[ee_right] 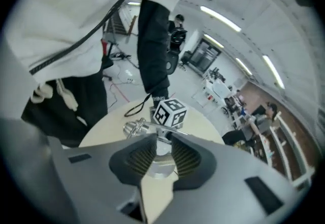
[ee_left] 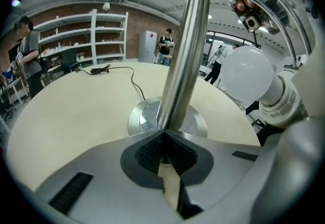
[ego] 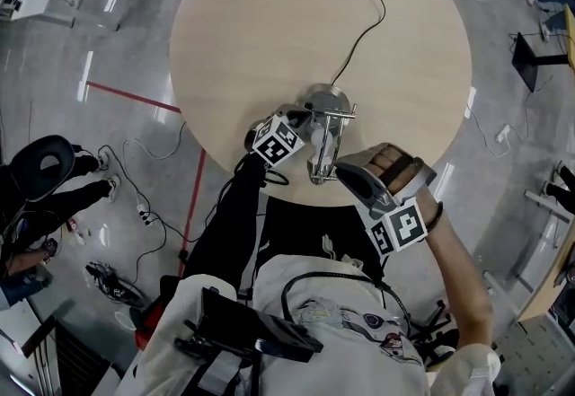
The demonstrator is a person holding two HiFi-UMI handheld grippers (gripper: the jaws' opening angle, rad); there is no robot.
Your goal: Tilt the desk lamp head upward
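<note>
Nearest the person, right gripper: jaws nearly together, pinching a thin wire of the lamp head at the table edge. Just beyond, left gripper clamped tight on the pole, w/ bulb beside it. Base behind; cable trails to far side.

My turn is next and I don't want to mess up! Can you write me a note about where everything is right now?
The left gripper is shut on the pole, just above the base on the table.
The right gripper is shut on the lamp head, behind the bulb.
Done: both grips look set.
Left to do: tip the lamp head upward, probably with the pole held firm.
</note>
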